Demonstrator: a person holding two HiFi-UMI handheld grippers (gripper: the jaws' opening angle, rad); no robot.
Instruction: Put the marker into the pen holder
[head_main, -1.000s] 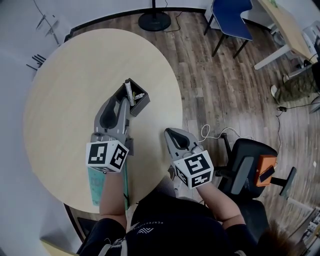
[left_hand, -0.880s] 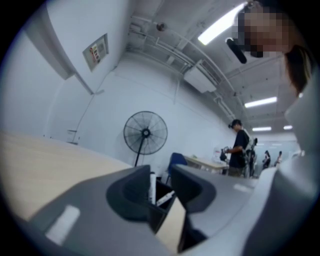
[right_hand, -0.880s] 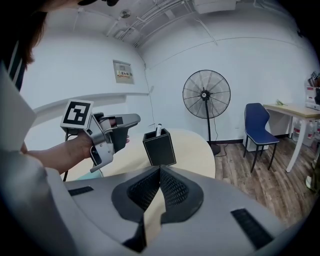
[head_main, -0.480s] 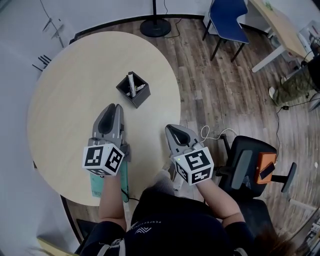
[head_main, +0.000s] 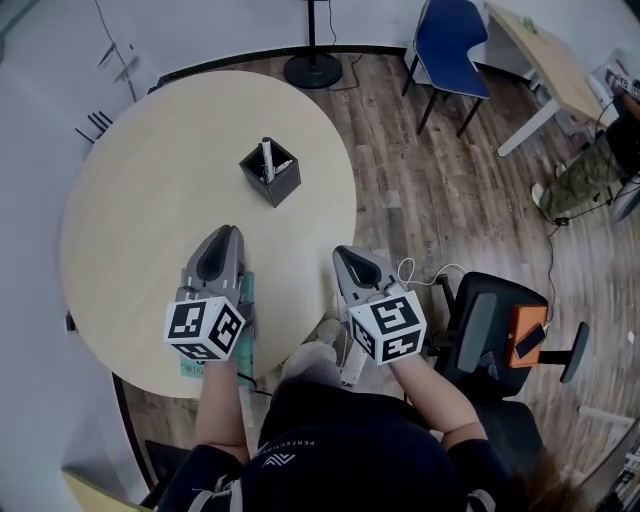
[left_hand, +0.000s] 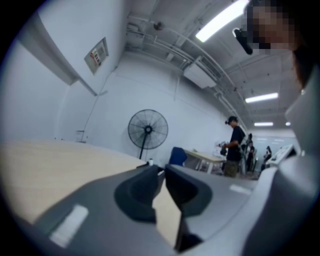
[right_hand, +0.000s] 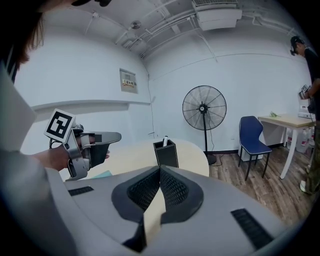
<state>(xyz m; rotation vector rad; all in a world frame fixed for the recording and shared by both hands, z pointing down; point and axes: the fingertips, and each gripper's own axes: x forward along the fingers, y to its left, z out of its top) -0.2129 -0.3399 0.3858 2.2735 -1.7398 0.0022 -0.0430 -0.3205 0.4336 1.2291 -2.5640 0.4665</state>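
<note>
The marker (head_main: 267, 155) stands upright in the holder (head_main: 271, 172), its pale top clear of the rim. The holder is a dark square box and stands on the round table (head_main: 130, 200), right of the table's middle, toward the far edge.

Left gripper (head_main: 228, 232): over the near part of the table, pointing toward the holder and well apart from it. Its jaws are closing. They are nearly together, with a slim gap at the tips and nothing between them. A teal sheet (head_main: 247, 297) lies on the table under this gripper.

Right gripper (head_main: 343, 253): beside the table's near right edge, over the wooden floor (head_main: 440, 190). Its jaws meet at the tips and hold nothing.

The right gripper view shows the holder (right_hand: 166, 154) ahead with the marker (right_hand: 165, 140) in it. A fan (right_hand: 204, 108) and a blue chair (right_hand: 251, 136) stand beyond the table.
</note>
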